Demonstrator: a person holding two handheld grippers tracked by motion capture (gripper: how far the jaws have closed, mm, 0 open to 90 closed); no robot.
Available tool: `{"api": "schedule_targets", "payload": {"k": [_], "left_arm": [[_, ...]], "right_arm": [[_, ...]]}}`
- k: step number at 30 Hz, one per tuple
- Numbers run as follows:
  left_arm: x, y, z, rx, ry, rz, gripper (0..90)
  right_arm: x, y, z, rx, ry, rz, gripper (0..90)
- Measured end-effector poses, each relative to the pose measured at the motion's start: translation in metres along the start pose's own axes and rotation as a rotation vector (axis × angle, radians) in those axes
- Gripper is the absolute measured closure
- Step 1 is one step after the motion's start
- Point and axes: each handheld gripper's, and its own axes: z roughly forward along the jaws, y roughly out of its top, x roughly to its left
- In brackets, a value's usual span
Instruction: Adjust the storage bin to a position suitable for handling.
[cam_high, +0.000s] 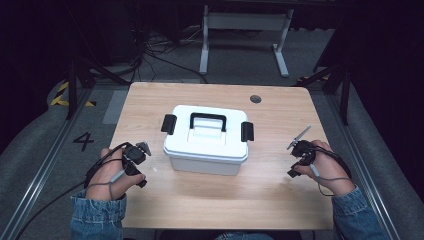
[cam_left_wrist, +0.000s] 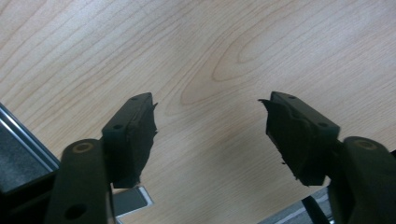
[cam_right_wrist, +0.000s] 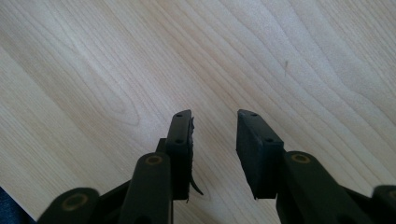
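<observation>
A white plastic storage box (cam_high: 206, 142) with a black carry handle (cam_high: 207, 120) and two black side latches stands shut in the middle of the wooden table (cam_high: 280, 115). My left gripper (cam_high: 134, 159) rests near the table's left edge, just left of the box; in the left gripper view its jaws stand wide apart over bare wood (cam_left_wrist: 208, 100). My right gripper (cam_high: 299, 157) sits near the right edge, well right of the box. Its jaws are narrowly parted in the right gripper view (cam_right_wrist: 215, 116), with nothing between them.
A small round hole (cam_high: 255, 99) marks the table's far right part. Beyond the far edge stand a white frame's legs (cam_high: 204, 47) and loose cables on the floor. Metal rails run along both sides of the table.
</observation>
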Motion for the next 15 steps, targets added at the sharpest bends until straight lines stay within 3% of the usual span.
{"api": "schedule_targets", "payload": {"k": [4, 9, 15], "left_arm": [[-0.0003, 0.0011, -0.0037, -0.029, -0.031, 0.006, 39.4], [-0.0035, 0.0022, -0.0083, -0.046, -0.039, 0.048, 43.8], [-0.0022, 0.0011, -0.0103, -0.065, -0.029, 0.038, 41.7]], "right_arm": [[0.0003, 0.0000, -0.0005, -0.012, 0.001, 0.001, 68.1], [0.0007, 0.0005, 0.0005, -0.025, 0.016, -0.004, 68.1], [0.0007, 0.0012, -0.0014, -0.049, 0.018, -0.011, 68.1]]}}
